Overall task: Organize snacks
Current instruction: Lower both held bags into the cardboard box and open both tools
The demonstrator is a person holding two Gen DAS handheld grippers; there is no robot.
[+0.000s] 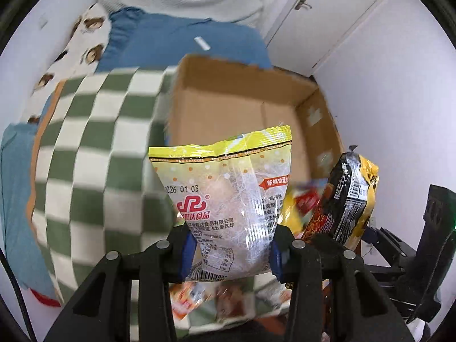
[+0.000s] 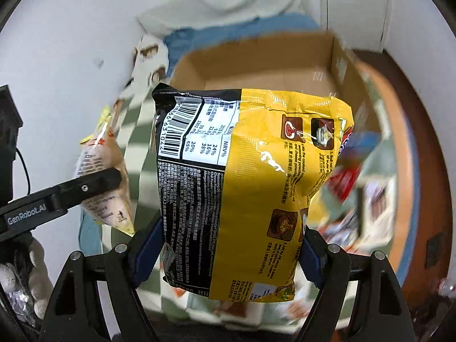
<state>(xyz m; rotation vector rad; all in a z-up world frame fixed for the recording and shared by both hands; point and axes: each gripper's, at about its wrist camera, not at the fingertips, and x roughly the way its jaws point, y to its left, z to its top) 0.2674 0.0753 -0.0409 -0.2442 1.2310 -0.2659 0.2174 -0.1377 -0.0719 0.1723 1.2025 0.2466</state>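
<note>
My left claw (image 1: 230, 256) grips a clear cracker bag (image 1: 225, 199) with a yellow-green top seal, both blue pads pressed into its lower half, the bag upright. Beyond it an open cardboard box (image 1: 228, 97) sits on a bed beside a green-and-white checked blanket (image 1: 91, 148), with a blue pillow (image 1: 176, 40) behind. To the right, my right claw (image 1: 384, 239) holds a black-and-yellow noodle packet (image 1: 350, 196) close beside the cracker bag. More snack packets (image 1: 199, 299) lie blurred below.

Two held snack packets (image 1: 228, 208) (image 2: 250, 188), one cardboard box (image 1: 242, 99).
</note>
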